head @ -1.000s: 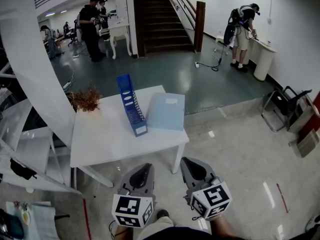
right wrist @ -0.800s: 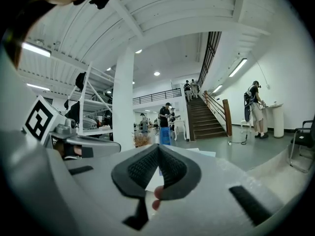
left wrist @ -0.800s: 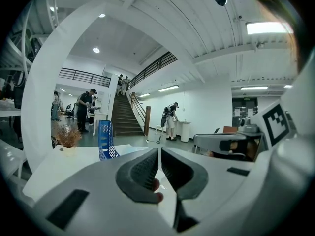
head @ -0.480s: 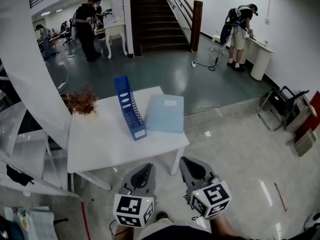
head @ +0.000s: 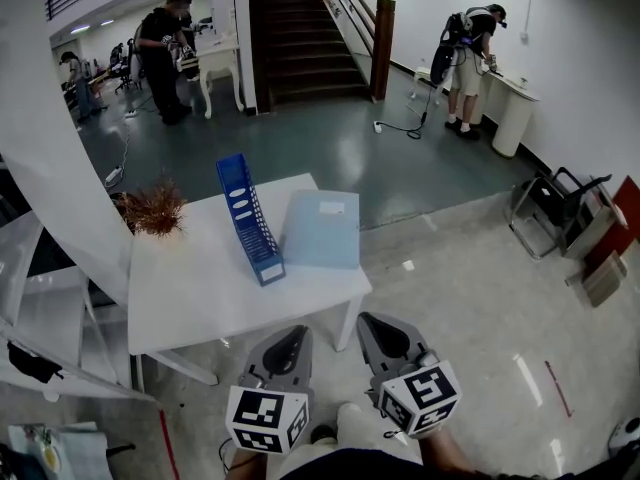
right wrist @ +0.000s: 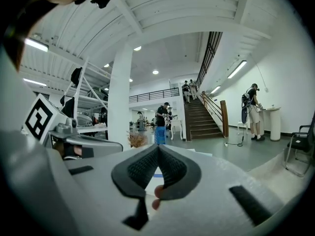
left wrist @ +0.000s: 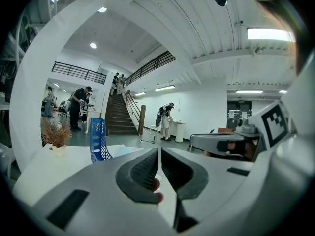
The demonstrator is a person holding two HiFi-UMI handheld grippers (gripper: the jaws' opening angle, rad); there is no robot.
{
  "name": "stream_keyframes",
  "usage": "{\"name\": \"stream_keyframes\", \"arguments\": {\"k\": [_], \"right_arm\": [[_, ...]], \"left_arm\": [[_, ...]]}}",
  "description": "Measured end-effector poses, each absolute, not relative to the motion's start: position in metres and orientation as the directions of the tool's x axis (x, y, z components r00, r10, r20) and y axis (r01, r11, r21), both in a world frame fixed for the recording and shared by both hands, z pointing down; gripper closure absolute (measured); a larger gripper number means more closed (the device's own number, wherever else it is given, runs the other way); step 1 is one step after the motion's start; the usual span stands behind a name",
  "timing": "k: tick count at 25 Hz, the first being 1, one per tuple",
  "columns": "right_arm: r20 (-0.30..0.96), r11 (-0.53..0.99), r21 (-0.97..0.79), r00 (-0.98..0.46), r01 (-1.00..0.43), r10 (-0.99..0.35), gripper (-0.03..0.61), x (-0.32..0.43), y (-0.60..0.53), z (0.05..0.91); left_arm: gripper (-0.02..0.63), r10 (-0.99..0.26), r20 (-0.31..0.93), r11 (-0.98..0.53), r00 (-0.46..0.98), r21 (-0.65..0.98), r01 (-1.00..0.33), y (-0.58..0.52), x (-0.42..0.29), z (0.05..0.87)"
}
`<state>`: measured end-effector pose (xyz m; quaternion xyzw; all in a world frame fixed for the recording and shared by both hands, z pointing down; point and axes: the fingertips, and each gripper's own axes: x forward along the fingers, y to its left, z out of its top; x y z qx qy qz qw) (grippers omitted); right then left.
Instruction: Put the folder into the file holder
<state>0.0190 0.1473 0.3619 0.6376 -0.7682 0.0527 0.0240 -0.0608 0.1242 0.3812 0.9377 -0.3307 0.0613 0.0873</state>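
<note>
While both hover short of the table (head: 200,288) | left gripper (head: 288,332): clenched, empty | right gripper (head: 377,321): clenched, empty

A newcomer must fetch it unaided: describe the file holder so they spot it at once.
Find the white table beside the big white column. On it the file holder stands between a dried plant and a pale blue folder lying flat. It alone is upright and deep blue, with oval cut-outs in its side.

folder (head: 322,230) right of file holder (head: 248,218), on table (head: 200,293)
</note>
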Motion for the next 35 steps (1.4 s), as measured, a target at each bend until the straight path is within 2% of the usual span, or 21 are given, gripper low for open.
{"name": "stream_keyframes", "arguments": {"k": [35], "right_arm": [[0.124, 0.189, -0.067, -0.196, -0.98, -0.973, 0.58, 0.126, 0.036, 0.38]], "left_arm": [[0.594, -0.601, 0.201, -0.77, 0.773, 0.114, -0.628, 0.019, 0.056, 0.396]]}}
